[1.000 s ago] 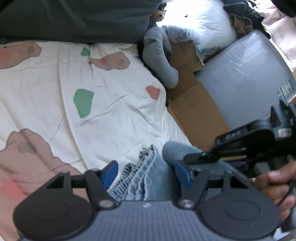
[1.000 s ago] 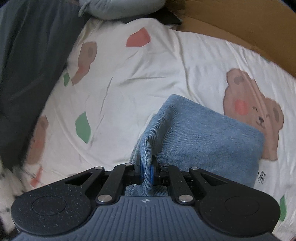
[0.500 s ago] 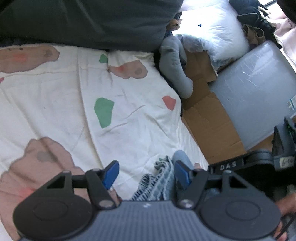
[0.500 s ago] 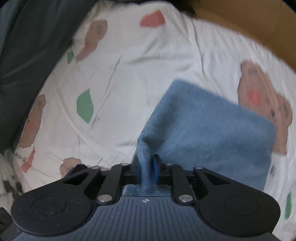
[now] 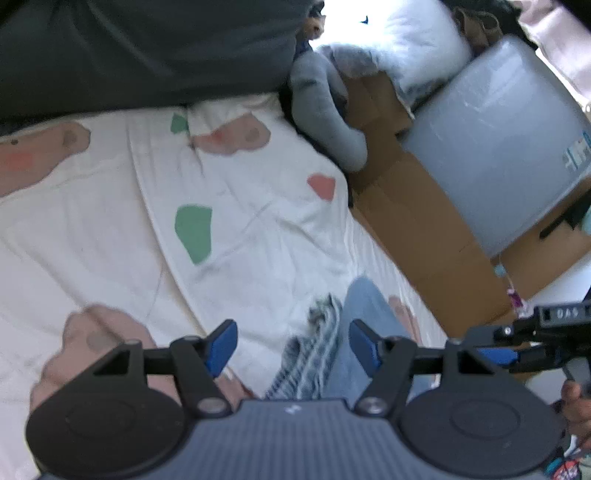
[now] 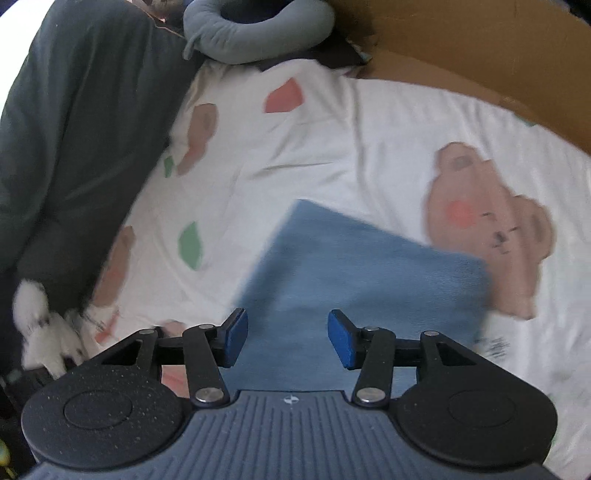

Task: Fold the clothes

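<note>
A folded blue denim garment (image 6: 362, 288) lies flat on the white bear-print sheet (image 6: 332, 147). My right gripper (image 6: 288, 341) hovers over its near edge, jaws opening, with nothing pinched between the blue pads (image 6: 234, 339). In the left wrist view the garment's gathered waistband (image 5: 314, 350) and a denim fold (image 5: 365, 306) sit between the wide-apart fingers of my left gripper (image 5: 291, 345). Its jaws are opening slightly and the pads (image 5: 221, 345) do not press on the cloth. The rest of the garment is hidden under the tool.
A dark grey duvet (image 6: 74, 110) bounds the sheet on the left. A grey neck pillow (image 6: 258, 33) and brown cardboard (image 6: 480, 48) lie beyond. A plastic-wrapped grey box (image 5: 498, 147) and a white pillow (image 5: 399, 40) stand to the right. A hand (image 5: 574, 400) shows at the edge.
My right gripper let go of the pinched denim fold, opened and drew back; the garment now lies flat. The left gripper stayed open over the waistband, its view shifting only slightly.
</note>
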